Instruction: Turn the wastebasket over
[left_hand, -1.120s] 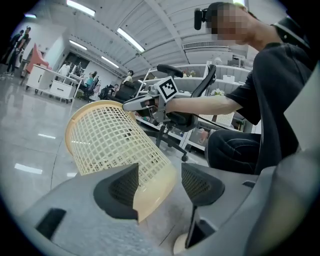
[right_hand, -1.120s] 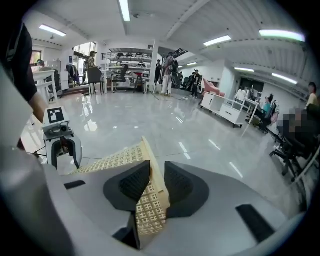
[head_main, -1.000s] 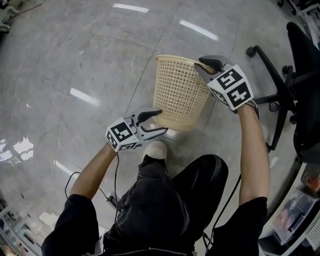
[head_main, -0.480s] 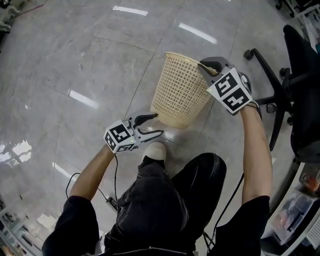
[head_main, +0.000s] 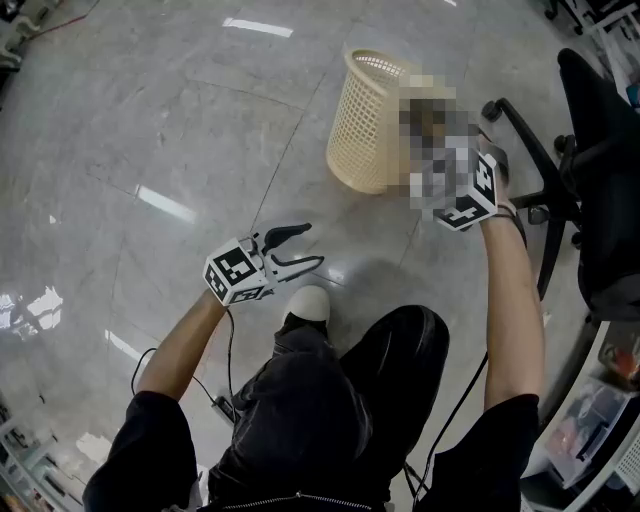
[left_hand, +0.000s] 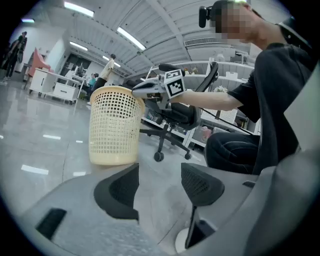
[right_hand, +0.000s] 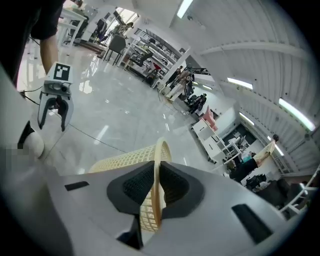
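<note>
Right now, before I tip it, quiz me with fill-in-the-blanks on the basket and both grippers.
The right gripper is shut on the basket's ___.
The left gripper is ___, with nothing between its jaws.
An office ___ on wheels stands beside the basket.
Missing words: rim; open; chair.

The wastebasket (head_main: 372, 125) is showing cream plastic, lattice walls tapering down to a solid base. It's sitting mouth-up, not yet turned over, out over the glossy grey floor (head_main: 150, 120); whether the base is touching, I can't tell. My right gripper (right_hand: 156, 175) is pinching its rim between the jaws.
</note>
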